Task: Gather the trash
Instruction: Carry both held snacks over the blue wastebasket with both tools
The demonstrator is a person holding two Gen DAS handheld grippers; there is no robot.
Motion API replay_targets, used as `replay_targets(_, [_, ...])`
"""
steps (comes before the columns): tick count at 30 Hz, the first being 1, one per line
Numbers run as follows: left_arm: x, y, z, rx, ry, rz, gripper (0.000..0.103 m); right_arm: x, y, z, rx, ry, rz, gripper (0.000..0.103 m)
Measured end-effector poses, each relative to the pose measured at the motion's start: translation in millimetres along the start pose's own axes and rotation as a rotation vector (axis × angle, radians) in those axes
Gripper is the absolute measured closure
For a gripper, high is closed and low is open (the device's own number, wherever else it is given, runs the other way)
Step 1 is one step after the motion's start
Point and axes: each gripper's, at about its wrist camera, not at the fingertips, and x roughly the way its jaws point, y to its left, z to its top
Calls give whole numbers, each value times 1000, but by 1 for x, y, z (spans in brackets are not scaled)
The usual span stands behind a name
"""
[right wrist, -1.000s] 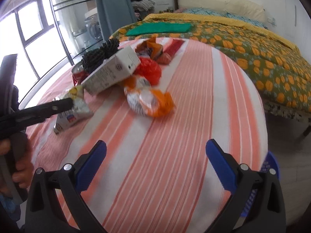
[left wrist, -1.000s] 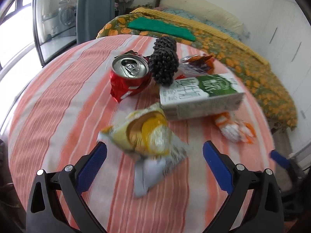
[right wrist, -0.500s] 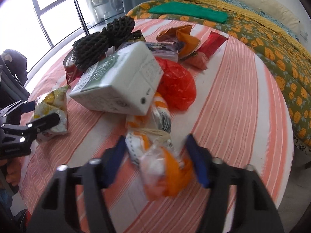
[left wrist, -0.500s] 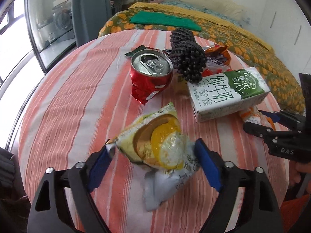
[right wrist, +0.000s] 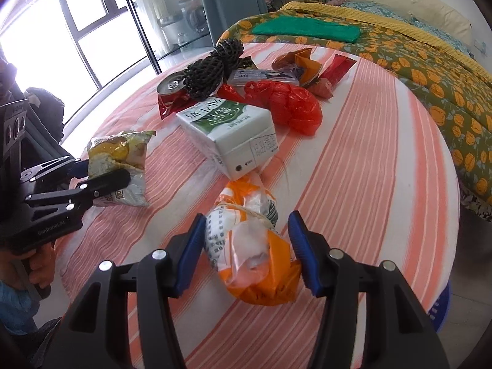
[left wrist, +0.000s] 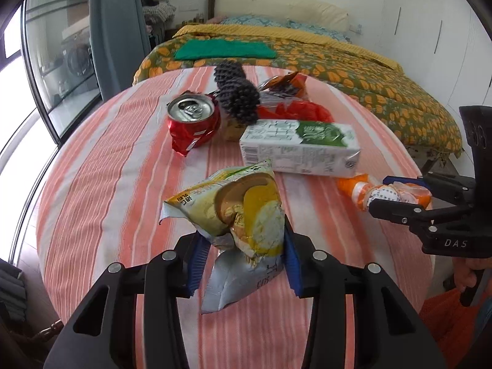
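Over the striped table (left wrist: 129,166), down-tilted left claw (left wrist: 243,258) clamped on yellow snack bag (left wrist: 240,212), right claw (right wrist: 247,243) on orange wrapper (right wrist: 258,246).

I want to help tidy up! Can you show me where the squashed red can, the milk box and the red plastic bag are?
squashed red can (left wrist: 191,116), left wrist view, on its silver top.
milk box (right wrist: 229,129), right wrist view, on its green-printed upper face.
red plastic bag (right wrist: 289,104), right wrist view, on its crumpled middle.
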Motion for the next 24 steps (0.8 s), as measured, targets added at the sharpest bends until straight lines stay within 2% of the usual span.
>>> replay_targets(13, [-38, -42, 0, 96, -85, 24, 61, -30, -13, -31, 81, -51, -10, 50])
replay_targets(24, [-30, -73, 0, 98, -43, -92, 62, -59, -31, -44, 136, -141, -1, 52])
